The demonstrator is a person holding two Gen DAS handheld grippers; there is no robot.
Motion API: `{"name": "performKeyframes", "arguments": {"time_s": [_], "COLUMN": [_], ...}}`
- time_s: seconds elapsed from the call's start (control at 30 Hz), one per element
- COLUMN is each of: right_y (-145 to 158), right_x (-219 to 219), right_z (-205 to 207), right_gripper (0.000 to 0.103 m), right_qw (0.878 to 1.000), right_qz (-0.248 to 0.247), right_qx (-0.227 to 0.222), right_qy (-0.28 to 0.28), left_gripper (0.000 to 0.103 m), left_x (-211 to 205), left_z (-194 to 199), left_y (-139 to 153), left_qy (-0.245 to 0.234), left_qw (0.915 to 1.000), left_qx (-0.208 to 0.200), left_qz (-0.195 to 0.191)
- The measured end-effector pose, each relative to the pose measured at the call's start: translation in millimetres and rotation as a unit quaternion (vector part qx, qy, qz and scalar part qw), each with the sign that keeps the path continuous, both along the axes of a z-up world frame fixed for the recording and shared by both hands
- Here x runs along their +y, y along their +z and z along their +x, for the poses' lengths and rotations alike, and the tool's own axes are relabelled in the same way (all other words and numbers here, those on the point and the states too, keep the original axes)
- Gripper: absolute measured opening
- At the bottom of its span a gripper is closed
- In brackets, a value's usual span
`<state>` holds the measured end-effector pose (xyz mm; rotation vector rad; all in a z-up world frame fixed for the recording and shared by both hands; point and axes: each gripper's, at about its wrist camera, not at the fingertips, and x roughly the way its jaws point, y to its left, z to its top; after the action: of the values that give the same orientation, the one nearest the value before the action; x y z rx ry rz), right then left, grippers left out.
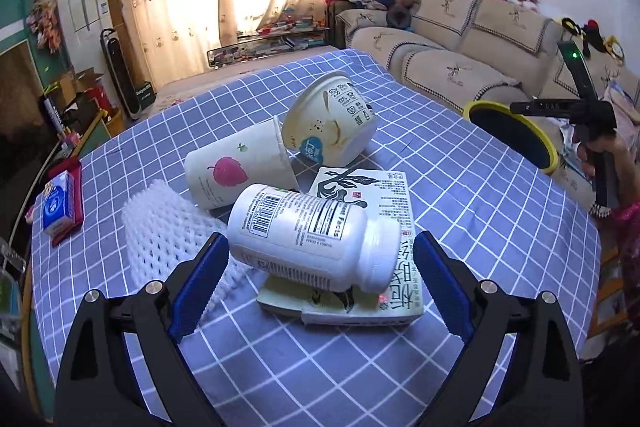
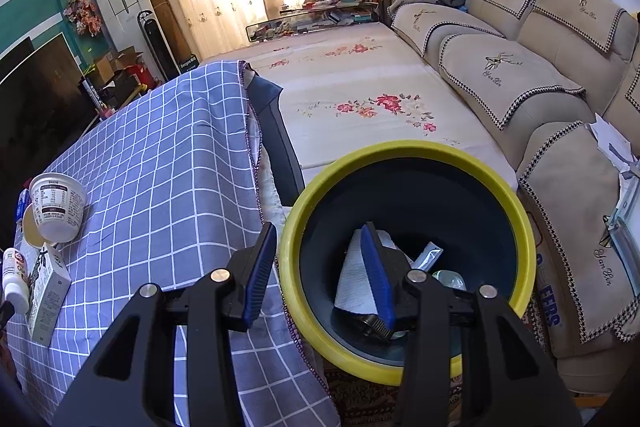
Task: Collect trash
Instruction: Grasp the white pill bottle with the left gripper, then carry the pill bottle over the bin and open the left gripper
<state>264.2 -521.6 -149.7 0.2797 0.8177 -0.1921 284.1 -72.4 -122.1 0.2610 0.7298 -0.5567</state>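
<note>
A white pill bottle (image 1: 304, 231) lies on its side across a flat white carton (image 1: 360, 195) on the blue checked tablecloth (image 1: 460, 179). My left gripper (image 1: 316, 243) is open, one blue pad on each side of the bottle and neither pressing it. Behind lie a paper cup with a red fruit print (image 1: 236, 175), a tipped cream tub (image 1: 332, 119) and a white foam net (image 1: 164, 227). My right gripper (image 2: 320, 231) straddles the yellow rim of the dark trash bin (image 2: 408, 155), shut on it beside the table edge. White paper (image 2: 356, 279) and a sachet (image 2: 430, 253) lie inside.
A blue and red tissue pack (image 1: 60, 203) sits at the table's left edge. A beige sofa (image 2: 520, 67) runs along the right, with a floral mat (image 2: 352, 87) between it and the table. The hand holding the right gripper (image 1: 600, 155) is at the table's far right.
</note>
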Motion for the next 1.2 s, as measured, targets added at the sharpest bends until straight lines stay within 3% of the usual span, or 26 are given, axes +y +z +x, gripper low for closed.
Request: {"name": "performKeyframes", "arguments": {"time_s": [0.4,0.67,0.93,1.2], "right_y": [-2.2,-2.0,-5.6,-9.4], "right_x": [7.9,16.7,21.6,21.2], "right_z": [5.1,7.2,10.8,7.6], "right_gripper": [0.042,0.042,0.042,0.042], "right_qw": [1.0,1.0,0.999,0.999], "right_qz": [-0.003,-0.003,0.001,0.009], "right_qx": [0.006,0.01,0.015,0.016], "right_qy": [0.013,0.025,0.035,0.041], "left_gripper": [0.094,0.094,0.09,0.09], "left_x": [-6.6,-13.3,-17.5,-15.5], "left_z": [16.3,29.0,19.6,4.6], "left_y": [-3.1,-6.1,-6.3,-3.4], "left_qy": [-0.073,-0.131,-0.146,-0.12], "left_qw": [0.9958,0.9902,0.9877,0.9921], "left_qx": [-0.017,0.012,0.003,-0.003], "left_qz": [0.053,0.049,0.056,0.039]}}
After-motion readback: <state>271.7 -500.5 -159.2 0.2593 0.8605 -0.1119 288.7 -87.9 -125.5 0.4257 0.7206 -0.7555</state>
